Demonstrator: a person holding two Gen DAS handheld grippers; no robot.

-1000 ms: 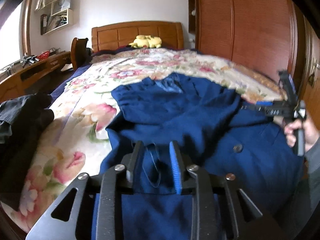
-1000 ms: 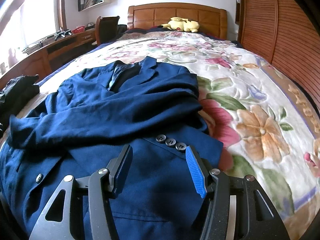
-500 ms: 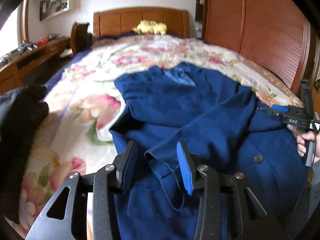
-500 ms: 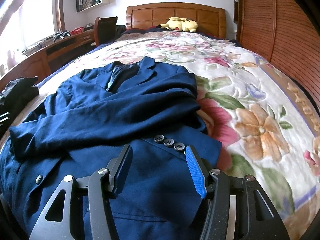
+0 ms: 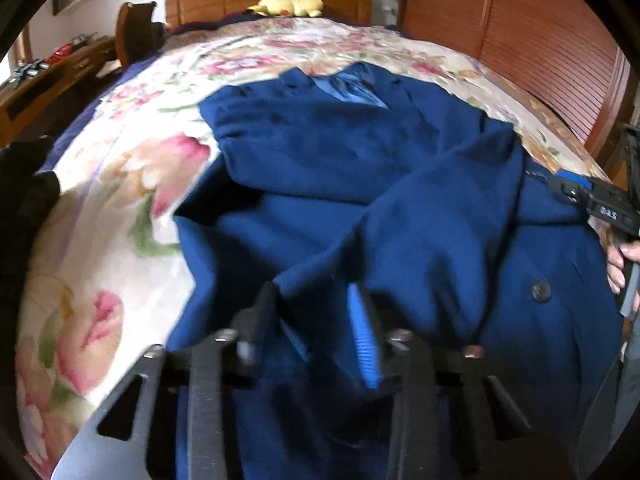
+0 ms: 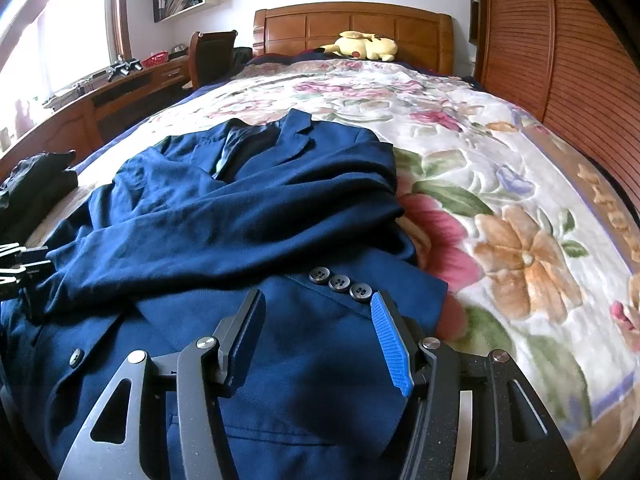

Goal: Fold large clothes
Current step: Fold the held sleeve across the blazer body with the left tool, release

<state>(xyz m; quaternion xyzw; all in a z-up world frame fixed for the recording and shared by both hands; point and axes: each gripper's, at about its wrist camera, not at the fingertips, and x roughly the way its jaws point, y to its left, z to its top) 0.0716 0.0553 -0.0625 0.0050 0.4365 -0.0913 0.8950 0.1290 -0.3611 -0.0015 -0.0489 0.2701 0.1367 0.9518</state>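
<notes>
A navy blue suit jacket (image 6: pixel 256 216) lies face up on the floral bedspread (image 6: pixel 500 216), collar toward the headboard, both sleeves folded across its chest. It fills the left wrist view too (image 5: pixel 360 184). My left gripper (image 5: pixel 312 304) is open, its jaws on either side of the cuff (image 5: pixel 304 280) of the crossing sleeve, which lies loose between them. My right gripper (image 6: pixel 318 312) is open and empty, low over the jacket's lower front, just short of the three cuff buttons (image 6: pixel 340 282). It also shows at the right edge of the left wrist view (image 5: pixel 576 192).
A yellow plush toy (image 6: pixel 366 46) lies by the wooden headboard (image 6: pixel 352 26). A wooden slatted wardrobe (image 6: pixel 560 60) runs along the right. A desk (image 6: pixel 120 88) and chair (image 6: pixel 212 56) stand left. Dark clothes (image 6: pixel 36 184) are piled at the bed's left edge.
My left gripper has opened wider and let the sleeve cuff go; the sleeve now lies across the jacket. My right gripper has stayed in place.
</notes>
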